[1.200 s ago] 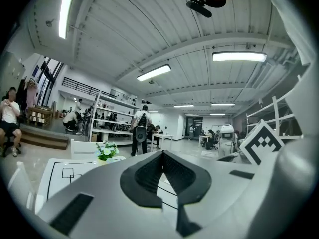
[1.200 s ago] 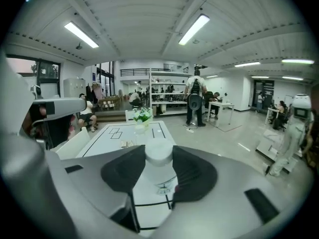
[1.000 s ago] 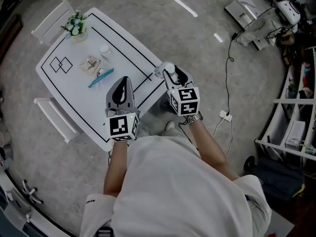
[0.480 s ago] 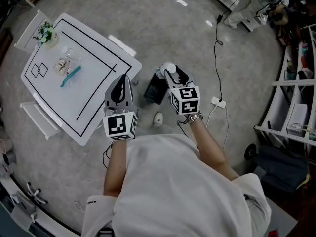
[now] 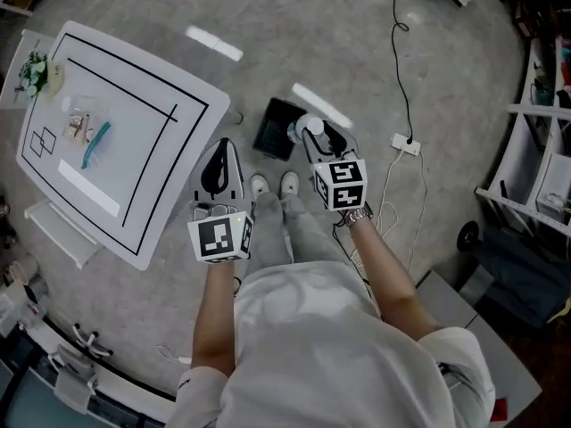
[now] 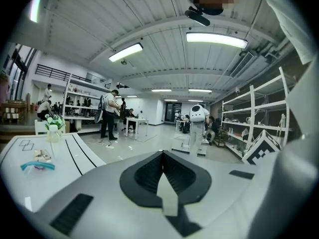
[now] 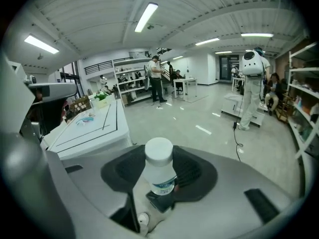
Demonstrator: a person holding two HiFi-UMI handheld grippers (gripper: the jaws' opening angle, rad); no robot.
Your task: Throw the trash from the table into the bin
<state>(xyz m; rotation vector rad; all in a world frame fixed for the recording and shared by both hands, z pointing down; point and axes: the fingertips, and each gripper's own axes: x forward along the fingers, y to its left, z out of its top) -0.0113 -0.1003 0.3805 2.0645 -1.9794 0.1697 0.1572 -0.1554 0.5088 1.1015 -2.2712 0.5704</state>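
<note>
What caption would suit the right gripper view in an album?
Right gripper shut on a white-capped bottle, white table at left.

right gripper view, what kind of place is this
Probably a robotics lab or workshop: a white humanoid robot on the open floor, stocked shelving racks along the wall, strip lights overhead.

Polished grey speckled floor (image 5: 294,25) underfoot, throwing back bright streaks from the long fluorescent ceiling tubes (image 6: 217,40). White ribbed ceiling (image 6: 149,29) arches over a big open hall. White metal shelving racks (image 5: 544,176) line the right side. A thin black cable (image 5: 406,61) snakes down to a white power strip (image 5: 406,144) lying on the floor.
</note>
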